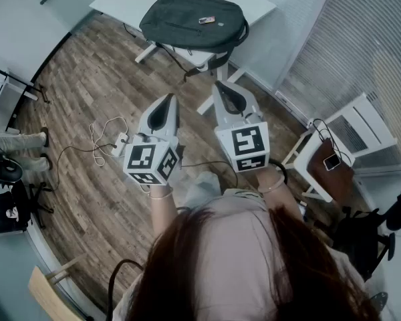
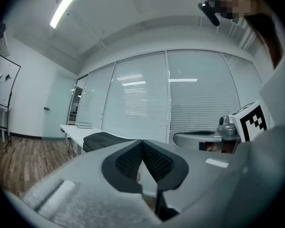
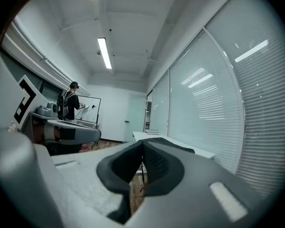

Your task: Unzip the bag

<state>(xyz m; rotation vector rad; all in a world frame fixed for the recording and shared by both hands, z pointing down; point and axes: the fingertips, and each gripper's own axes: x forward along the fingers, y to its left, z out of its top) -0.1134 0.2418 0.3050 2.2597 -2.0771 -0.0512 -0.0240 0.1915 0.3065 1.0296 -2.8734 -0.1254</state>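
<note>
A dark grey backpack (image 1: 192, 20) lies flat on a white table (image 1: 134, 2) at the top of the head view, with a small tag on its upper face. Both grippers hang level over the floor, well short of the table. My left gripper (image 1: 167, 101) is shut with nothing between its jaws; the backpack (image 2: 102, 139) shows far off beyond it. My right gripper (image 1: 228, 93) is shut too and holds nothing. Past its jaws I see part of the backpack (image 3: 178, 146) on the white table (image 3: 199, 152).
A white power strip with cables (image 1: 115, 142) lies on the wood floor at the left. A white chair (image 1: 351, 136) with a brown board and a phone stands at the right. A person (image 3: 69, 106) stands at a whiteboard far across the room. Window blinds (image 2: 180, 99) line the wall.
</note>
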